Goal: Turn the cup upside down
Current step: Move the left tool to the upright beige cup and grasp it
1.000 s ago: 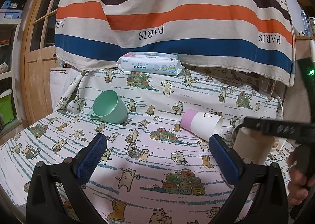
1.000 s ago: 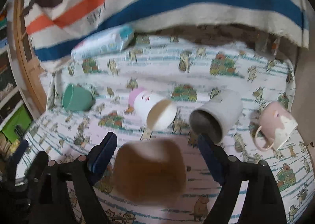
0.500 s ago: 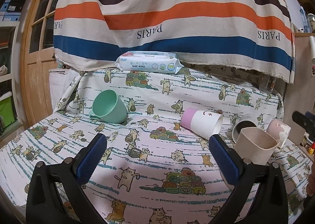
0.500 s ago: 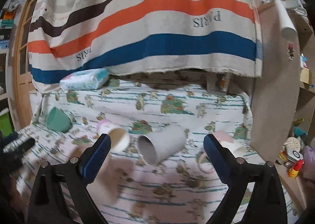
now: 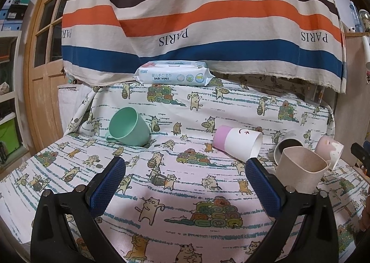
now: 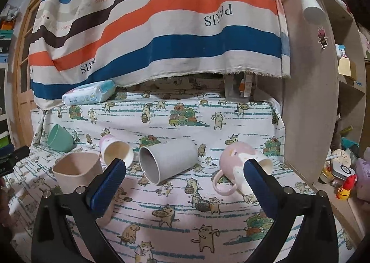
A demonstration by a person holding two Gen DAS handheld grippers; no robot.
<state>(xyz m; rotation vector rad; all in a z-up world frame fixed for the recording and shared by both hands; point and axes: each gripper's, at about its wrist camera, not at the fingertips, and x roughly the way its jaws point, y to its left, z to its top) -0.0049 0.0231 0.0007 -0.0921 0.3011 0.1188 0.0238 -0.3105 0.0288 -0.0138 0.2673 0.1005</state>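
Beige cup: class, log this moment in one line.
beige cup: standing mouth up | left gripper: open, empty | right gripper: open, empty

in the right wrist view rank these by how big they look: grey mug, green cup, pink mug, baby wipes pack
1. grey mug
2. pink mug, close to the grey one
3. baby wipes pack
4. green cup
The last two lie farther back, so true size is unsure.

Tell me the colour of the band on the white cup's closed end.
Pink band; the left wrist view shows it best.
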